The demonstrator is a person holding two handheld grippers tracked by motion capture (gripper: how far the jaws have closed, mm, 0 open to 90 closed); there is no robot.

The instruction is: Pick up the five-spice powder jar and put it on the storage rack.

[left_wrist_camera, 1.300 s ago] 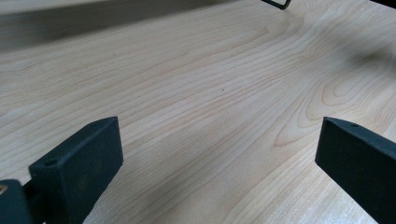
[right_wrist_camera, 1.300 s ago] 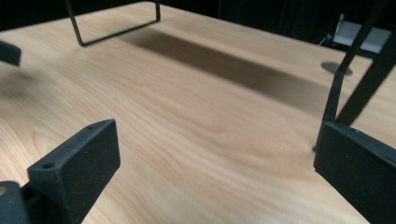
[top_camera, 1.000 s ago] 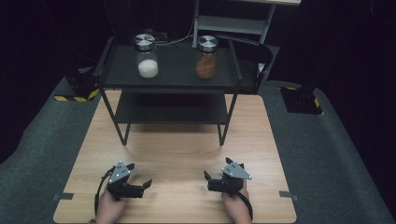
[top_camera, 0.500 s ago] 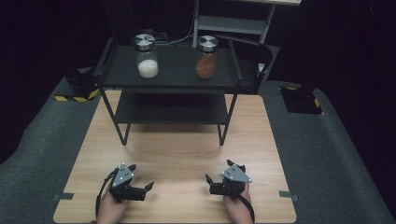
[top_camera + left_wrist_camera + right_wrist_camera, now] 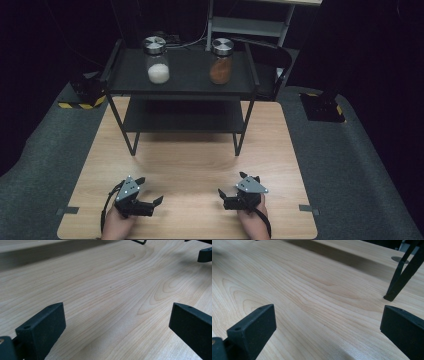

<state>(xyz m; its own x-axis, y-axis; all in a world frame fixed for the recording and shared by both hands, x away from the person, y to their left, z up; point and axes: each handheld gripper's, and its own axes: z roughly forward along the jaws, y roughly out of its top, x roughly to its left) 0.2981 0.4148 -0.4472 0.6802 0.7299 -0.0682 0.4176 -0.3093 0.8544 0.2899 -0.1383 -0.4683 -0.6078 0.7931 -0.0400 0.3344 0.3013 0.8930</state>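
1. Both grippers have eased back toward the table's near edge since a second ago, their tips turning inward toward each other; the jars and the shelf rack are unmoved.
2. Wooden table [image 5: 185, 165]: bare light board, its grain plain in both gripper views; no mark or print can be read on it.
3. Black two-tier shelf rack [image 5: 182, 90]: stands at the table's 12 o'clock end, two jars on its top tier, the lower tier bare as far as can be seen.
4. Jar of white powder [image 5: 157, 65]: upright with a metal lid, at 11 o'clock on the top tier, well apart from both grippers. No label is legible.
5. Jar of orange-brown powder [image 5: 221, 65]: upright, metal-lidded, at 1 o'clock on the same tier. No brand or writing shows.
6. Left gripper [image 5: 147, 197]: rests low at 7 o'clock, jaws spread wide and grasping nothing, aimed toward 3 o'clock.
7. Right gripper [image 5: 227, 192]: sits at 5 o'clock, jaws likewise parted and empty, aimed toward 9 o'clock.
8. Judged step: a rest pose with no reach in hand. Taking either jar would likely call for lifting a gripper, swinging it toward 12 o'clock and closing around the glass below the lid.
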